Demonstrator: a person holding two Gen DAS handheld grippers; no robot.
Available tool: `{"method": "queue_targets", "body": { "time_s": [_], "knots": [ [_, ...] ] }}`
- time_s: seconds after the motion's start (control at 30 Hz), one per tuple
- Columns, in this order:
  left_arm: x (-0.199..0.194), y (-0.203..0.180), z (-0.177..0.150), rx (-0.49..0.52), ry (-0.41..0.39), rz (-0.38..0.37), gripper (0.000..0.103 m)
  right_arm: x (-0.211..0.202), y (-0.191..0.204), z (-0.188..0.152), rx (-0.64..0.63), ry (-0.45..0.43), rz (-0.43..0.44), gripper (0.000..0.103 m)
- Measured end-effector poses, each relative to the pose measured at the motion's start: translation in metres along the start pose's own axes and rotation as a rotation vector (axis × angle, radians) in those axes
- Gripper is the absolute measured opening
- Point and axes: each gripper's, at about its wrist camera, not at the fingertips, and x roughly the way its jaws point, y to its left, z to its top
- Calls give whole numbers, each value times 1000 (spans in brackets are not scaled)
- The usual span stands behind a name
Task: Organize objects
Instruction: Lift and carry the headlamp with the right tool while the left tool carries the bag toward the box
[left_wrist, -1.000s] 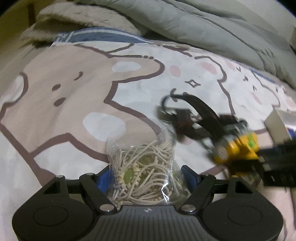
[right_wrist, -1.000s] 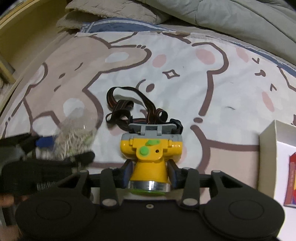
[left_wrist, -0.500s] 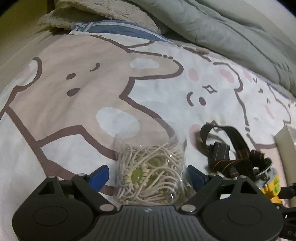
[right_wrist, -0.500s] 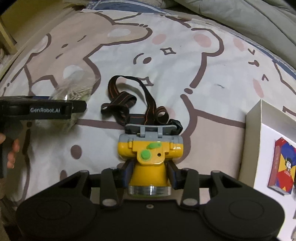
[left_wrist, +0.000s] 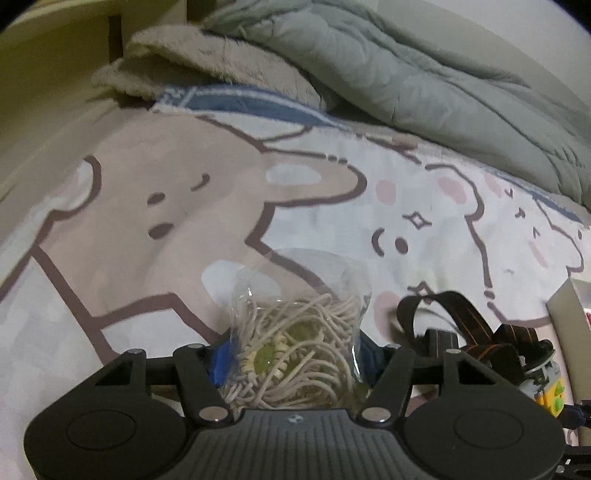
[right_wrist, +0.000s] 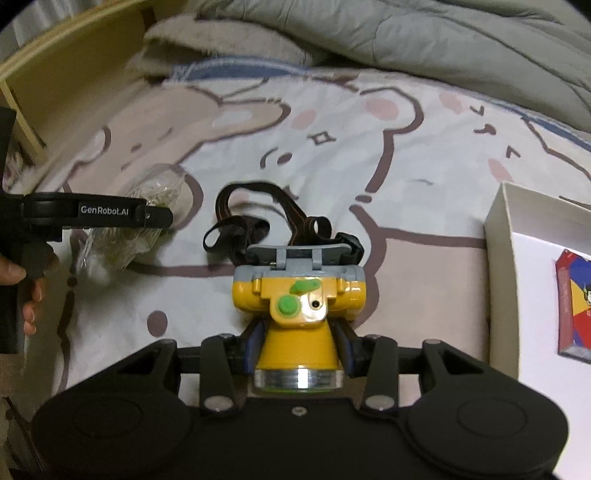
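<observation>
A clear plastic bag of beige cords and green beads (left_wrist: 295, 343) sits between the blue pads of my left gripper (left_wrist: 295, 360), which is shut on it; it also shows in the right wrist view (right_wrist: 129, 221) under the left gripper (right_wrist: 155, 216). My right gripper (right_wrist: 299, 341) is shut on the cone of a yellow headlamp (right_wrist: 299, 306) with green buttons. Its black and orange strap (right_wrist: 258, 214) trails ahead on the bed sheet. The headlamp also shows at the right edge of the left wrist view (left_wrist: 546, 384).
A cartoon bear bed sheet (left_wrist: 184, 206) lies under everything. A grey duvet (left_wrist: 406, 74) and a fleece blanket (left_wrist: 207, 62) are piled at the back. A white open box (right_wrist: 517, 258) at the right holds a red card pack (right_wrist: 572, 302). A wooden bed frame (right_wrist: 55, 74) runs along the left.
The left gripper's jaws have closed onto the bag, from a wider gap half a second ago. The right gripper still holds the headlamp and has drawn back toward the near side.
</observation>
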Motion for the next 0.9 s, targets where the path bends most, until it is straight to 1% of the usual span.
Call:
{"method": "queue_targets", "body": {
  "time_s": [0.23,0.43,0.67,0.9],
  "knots": [
    [-21,-8,5,-9,-89,3,64,-17,-10,0,63,-143,24,43],
    [-48,-15,5,-30,-181,-21,65,-35,-16,6,57,-266,20,43],
    [-81,-31,3,-31,-285,-67,65,-64,-23,9,23,-370,-3,43],
    [-102,-50,1,-21,-356,-102,65,-98,-34,8,25,-451,16,43]
  ]
}}
